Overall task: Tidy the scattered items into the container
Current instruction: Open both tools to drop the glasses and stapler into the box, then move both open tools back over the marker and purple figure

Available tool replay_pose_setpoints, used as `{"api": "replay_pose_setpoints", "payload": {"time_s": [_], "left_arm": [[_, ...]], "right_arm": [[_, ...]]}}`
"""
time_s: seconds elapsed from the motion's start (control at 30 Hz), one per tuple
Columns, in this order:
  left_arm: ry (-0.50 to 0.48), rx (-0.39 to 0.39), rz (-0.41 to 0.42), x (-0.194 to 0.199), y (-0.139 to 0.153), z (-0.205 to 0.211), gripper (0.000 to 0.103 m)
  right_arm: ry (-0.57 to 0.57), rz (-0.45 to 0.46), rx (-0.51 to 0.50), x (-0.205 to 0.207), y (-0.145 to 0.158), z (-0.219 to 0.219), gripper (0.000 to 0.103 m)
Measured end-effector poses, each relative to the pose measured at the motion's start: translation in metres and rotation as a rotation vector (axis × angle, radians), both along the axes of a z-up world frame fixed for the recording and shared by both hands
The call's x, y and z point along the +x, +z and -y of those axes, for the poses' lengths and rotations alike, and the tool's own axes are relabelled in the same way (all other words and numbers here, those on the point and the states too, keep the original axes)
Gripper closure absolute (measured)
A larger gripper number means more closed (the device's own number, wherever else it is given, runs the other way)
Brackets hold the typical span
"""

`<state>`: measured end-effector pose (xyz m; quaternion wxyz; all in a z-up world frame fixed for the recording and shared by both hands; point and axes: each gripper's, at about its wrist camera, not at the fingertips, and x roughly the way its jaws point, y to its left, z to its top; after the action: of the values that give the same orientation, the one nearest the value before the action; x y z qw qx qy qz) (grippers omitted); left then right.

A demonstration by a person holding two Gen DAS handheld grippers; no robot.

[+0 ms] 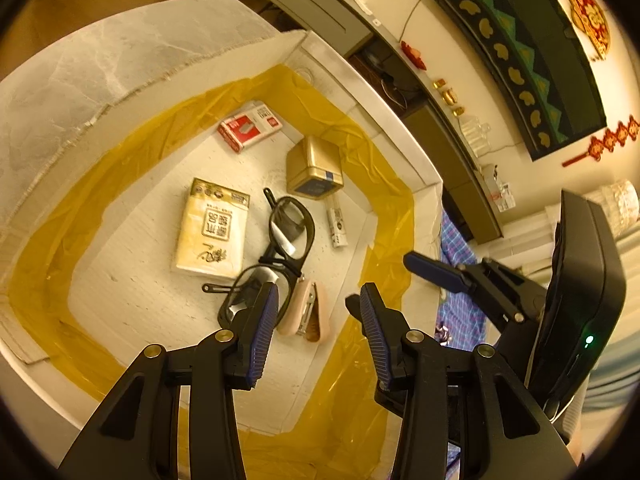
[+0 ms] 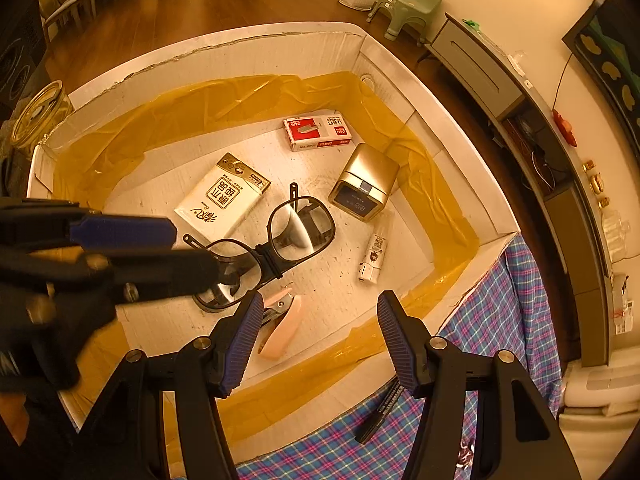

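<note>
Both grippers, left (image 1: 318, 312) and right (image 2: 320, 320), hover over the white box (image 2: 448, 128), jaws spread and holding nothing. On the box floor, near to far: pink stapler (image 2: 280, 332), black glasses (image 2: 280, 236), small tube (image 2: 372, 258), tissue pack (image 2: 222, 198), gold tin (image 2: 364, 182), staples box (image 2: 318, 130). A black pen (image 2: 380, 412) lies outside on the plaid cloth (image 2: 500, 320).

surface: plaid cloth (image 2: 516, 312) | on it: cardboard box (image 2: 424, 92), black pen (image 2: 380, 412)

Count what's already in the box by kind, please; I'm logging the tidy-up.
Glasses: 1
Tissue pack: 1
Staple box: 1
Gold tin: 1
Pink stapler: 1
Small white tube: 1
Total: 6
</note>
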<state>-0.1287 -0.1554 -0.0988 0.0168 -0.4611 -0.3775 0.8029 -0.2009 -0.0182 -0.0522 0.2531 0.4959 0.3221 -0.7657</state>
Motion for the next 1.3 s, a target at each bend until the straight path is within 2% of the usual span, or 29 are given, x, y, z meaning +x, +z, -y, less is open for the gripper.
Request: {"api": "replay_pose_setpoints", "payload": {"time_s": [0.23, 0.33, 0.67, 0.97, 1.13, 1.3], "left_arm": [[-0.011, -0.014, -0.014, 0.000, 0.004, -0.002, 0.058], [-0.012, -0.061, -0.039, 0.002, 0.011, -0.006, 0.058], [-0.010, -0.288, -0.163, 0.013, 0.043, -0.022, 0.058], [-0.017, -0.413, -0.292, 0.025, 0.070, -0.040, 0.058], [-0.038, -0.433, -0.354, 0.030, 0.078, -0.051, 0.058], [-0.085, -0.399, -0.384, 0.030, 0.080, -0.066, 0.058]], "right_arm": [[-0.005, 0.008, -0.029, 0.003, 0.004, -0.001, 0.043], [-0.023, 0.009, -0.082, 0.006, 0.013, -0.006, 0.043], [-0.170, -0.028, -0.401, 0.024, 0.052, -0.056, 0.043], [-0.192, -0.135, -0.655, 0.062, 0.079, -0.095, 0.042], [-0.230, -0.152, -0.735, 0.076, 0.078, -0.125, 0.042], [-0.279, -0.174, -0.768, 0.087, 0.072, -0.160, 0.042]]}}
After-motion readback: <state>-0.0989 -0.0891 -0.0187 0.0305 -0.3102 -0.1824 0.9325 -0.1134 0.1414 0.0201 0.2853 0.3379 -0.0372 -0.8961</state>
